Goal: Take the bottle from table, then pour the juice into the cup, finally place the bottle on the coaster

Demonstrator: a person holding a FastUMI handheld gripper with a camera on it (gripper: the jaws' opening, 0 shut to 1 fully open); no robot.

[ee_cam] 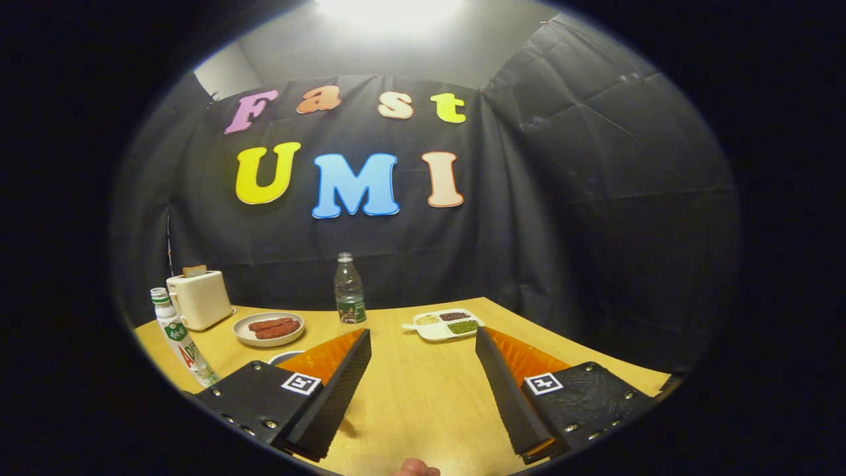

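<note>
Evidently the hand-held gripper hovered with fingers spread apart, clasping nothing; the bottle stood upright beyond them on the table, awaiting approach

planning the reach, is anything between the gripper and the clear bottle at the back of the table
In the gripper view the stretch is bare tabletop. The gripper is open, and the clear bottle stands beyond its fingers, with nothing in the lane.

The cup is mostly hidden behind the left finger; tray contents too small to tell.
</note>
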